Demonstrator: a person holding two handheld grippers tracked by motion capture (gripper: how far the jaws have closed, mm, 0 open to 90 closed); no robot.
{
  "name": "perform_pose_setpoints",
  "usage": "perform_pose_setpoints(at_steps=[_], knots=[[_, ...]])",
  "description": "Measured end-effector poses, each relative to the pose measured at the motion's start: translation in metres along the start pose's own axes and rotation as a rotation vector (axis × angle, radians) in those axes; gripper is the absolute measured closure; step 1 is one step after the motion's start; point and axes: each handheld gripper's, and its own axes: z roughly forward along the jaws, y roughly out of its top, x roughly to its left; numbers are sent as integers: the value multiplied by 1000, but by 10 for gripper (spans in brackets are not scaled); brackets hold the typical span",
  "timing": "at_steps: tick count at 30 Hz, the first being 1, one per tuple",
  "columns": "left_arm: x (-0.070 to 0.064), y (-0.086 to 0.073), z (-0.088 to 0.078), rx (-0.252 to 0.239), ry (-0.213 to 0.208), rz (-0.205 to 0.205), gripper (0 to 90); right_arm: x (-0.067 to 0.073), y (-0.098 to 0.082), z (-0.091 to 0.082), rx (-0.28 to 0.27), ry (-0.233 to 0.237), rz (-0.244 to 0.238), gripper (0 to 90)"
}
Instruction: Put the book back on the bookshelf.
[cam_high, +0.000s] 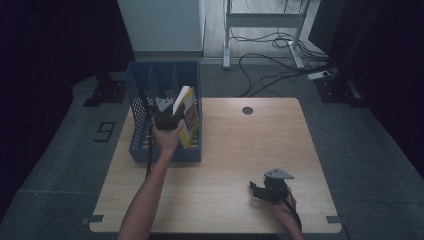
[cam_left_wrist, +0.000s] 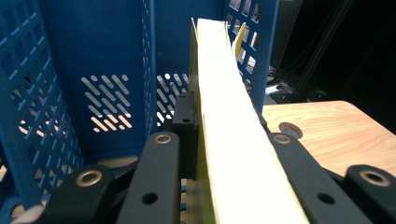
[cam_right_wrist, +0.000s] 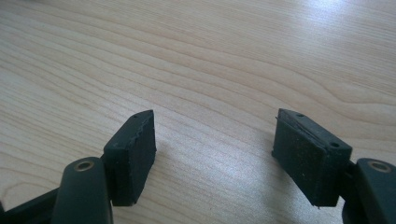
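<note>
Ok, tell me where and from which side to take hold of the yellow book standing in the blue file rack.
Grip the yellow book across its thickness at the top page edge, coming from above through the open top of the blue file rack. It stands on edge, tilted, with walls around its lower part, so the top is likely the easiest part to reach. The left tool is shut on it this way.

Grey floor (cam_high: 380, 165) — dark surroundings

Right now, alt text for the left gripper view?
The left gripper is shut on a yellow book, held on edge inside a blue slotted file rack. A wooden table lies to the right.
</note>
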Motion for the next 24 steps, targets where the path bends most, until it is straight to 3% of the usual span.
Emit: perform_pose_setpoints(at_steps=[13,24], knots=[[0,2,3,-26,11,-17,753,-1,0,0,-2,6,7,289],[-5,17,8,-50,33,-3,753,-2,0,0,-5,14,16,289]])
